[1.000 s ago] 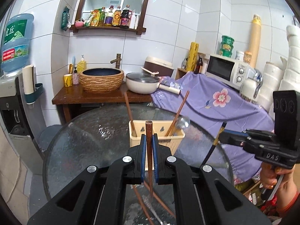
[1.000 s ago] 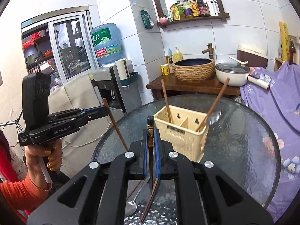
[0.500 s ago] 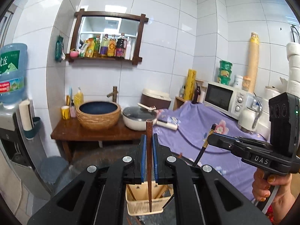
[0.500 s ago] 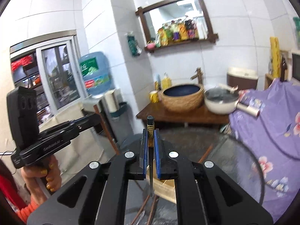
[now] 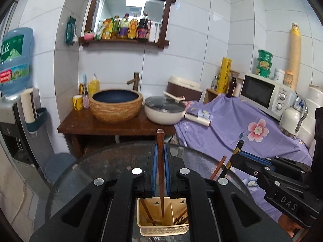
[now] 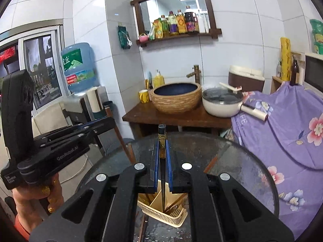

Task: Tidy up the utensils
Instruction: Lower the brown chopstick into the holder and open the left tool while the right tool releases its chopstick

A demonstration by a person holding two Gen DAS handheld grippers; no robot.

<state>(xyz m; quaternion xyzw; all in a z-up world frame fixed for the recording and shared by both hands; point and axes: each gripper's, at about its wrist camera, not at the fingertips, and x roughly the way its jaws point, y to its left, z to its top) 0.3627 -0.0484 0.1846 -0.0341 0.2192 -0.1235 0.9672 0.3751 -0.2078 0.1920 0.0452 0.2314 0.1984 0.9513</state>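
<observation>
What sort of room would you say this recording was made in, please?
Probably a small home kitchen or utility corner: a microwave on a cloth-covered counter, a lidded pan beside a basin with a tap, and sauce bottles on a wall shelf.

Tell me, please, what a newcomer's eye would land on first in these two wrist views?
Probably the two chopsticks held upright: the left tool is shut on a brown chopstick, the right tool on a black chopstick. Both tips hang over the cream utensil basket on the round glass table. Behind, a woven-sided basin sits on a wooden stand.
</observation>
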